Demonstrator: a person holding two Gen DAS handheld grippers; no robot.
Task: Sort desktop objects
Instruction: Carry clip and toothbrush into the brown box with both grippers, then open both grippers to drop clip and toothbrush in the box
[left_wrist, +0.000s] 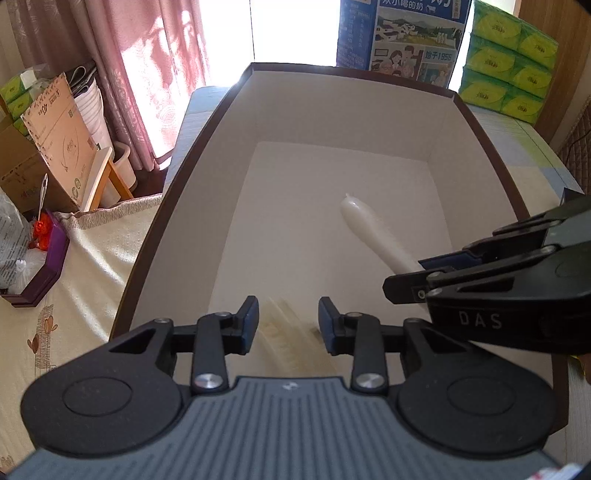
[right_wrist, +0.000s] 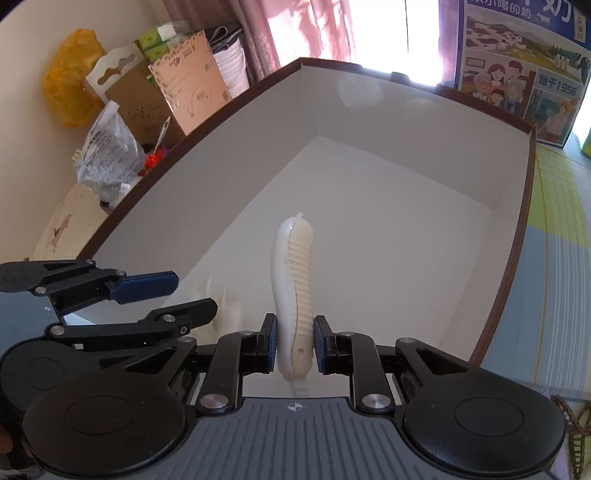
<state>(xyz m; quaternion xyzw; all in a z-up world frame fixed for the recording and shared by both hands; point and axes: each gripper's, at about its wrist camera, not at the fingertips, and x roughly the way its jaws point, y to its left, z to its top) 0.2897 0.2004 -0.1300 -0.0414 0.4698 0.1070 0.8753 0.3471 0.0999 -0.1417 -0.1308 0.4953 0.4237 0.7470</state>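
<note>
Between my left gripper's (left_wrist: 288, 319) fingers a pale thing (left_wrist: 284, 325) is smeared by blur; I cannot tell what it is. My right gripper (left_wrist: 406, 277) hides the white handle's (left_wrist: 364, 225) near end. The milk carton (left_wrist: 406, 37) is cut off at the top edge.

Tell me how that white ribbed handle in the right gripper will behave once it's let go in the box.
The white ribbed handle juts out unbent from the right gripper, so it is probably stiff plastic. Its ribbed face likely helps the pads hold; the smooth white side looks more slippery. Being curved and flattish, it should lie flat on the box floor rather than roll.
</note>
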